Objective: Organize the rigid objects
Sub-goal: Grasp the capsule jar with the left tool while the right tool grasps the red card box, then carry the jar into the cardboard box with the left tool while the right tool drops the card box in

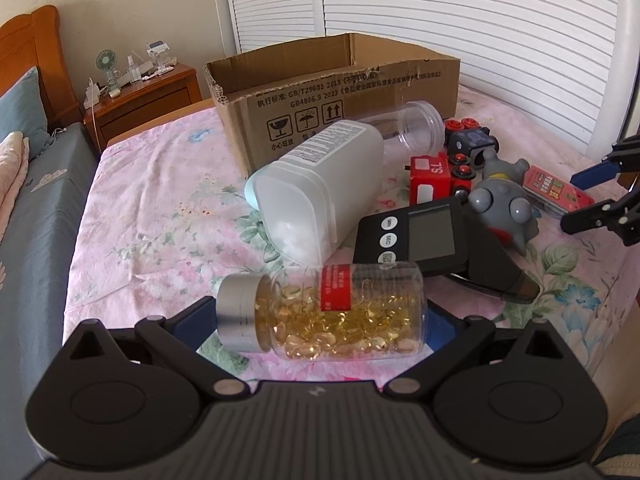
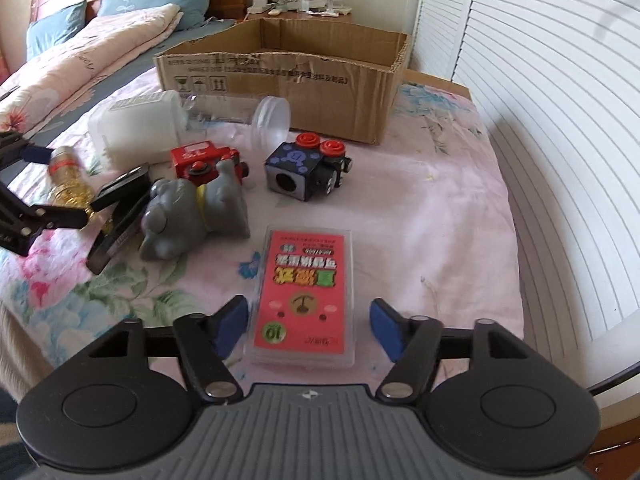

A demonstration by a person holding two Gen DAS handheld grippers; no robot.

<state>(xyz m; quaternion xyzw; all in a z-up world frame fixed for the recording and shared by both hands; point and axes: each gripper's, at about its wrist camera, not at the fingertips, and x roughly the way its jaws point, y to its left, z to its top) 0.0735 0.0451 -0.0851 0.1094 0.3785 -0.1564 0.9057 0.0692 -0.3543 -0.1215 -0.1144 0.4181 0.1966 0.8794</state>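
- Left gripper (image 1: 320, 316) clamps a clear pill bottle (image 1: 324, 312) of golden capsules, silver cap toward its left finger, red label round the middle; bottle lies sideways between the blue pads, lifted off the sheet.
- Right gripper (image 2: 308, 328) stands partly open around a red card box (image 2: 306, 296) in a clear case; blue pads sit just beside the case's long edges, a gap showing on each side, not pressing.
- Card box lies flat on the flowered pink bedsheet (image 2: 440, 208), near edge of the bed, printed side up.
- Open cardboard box (image 2: 280, 80) stands at the far side of the sheet, in front of the white louvred doors (image 2: 540, 80).
- White plastic jar (image 1: 316, 192) lies on its side just in front of the cardboard box; a clear empty jar (image 1: 416, 124) lies behind it, mouth toward the toys.
- Red toy truck (image 2: 204, 160) and a dark blue block toy with red knobs (image 2: 308, 168) sit between the jars and the card box.
- Grey rubber toy animal (image 2: 188, 216) lies on its side, touching the red truck.
- Black digital timer (image 1: 416, 232) rests tilted on a black clip-like thing, beside the grey toy.
- Wooden nightstand (image 1: 144, 96) with a small fan and bottles stands beyond the bed.
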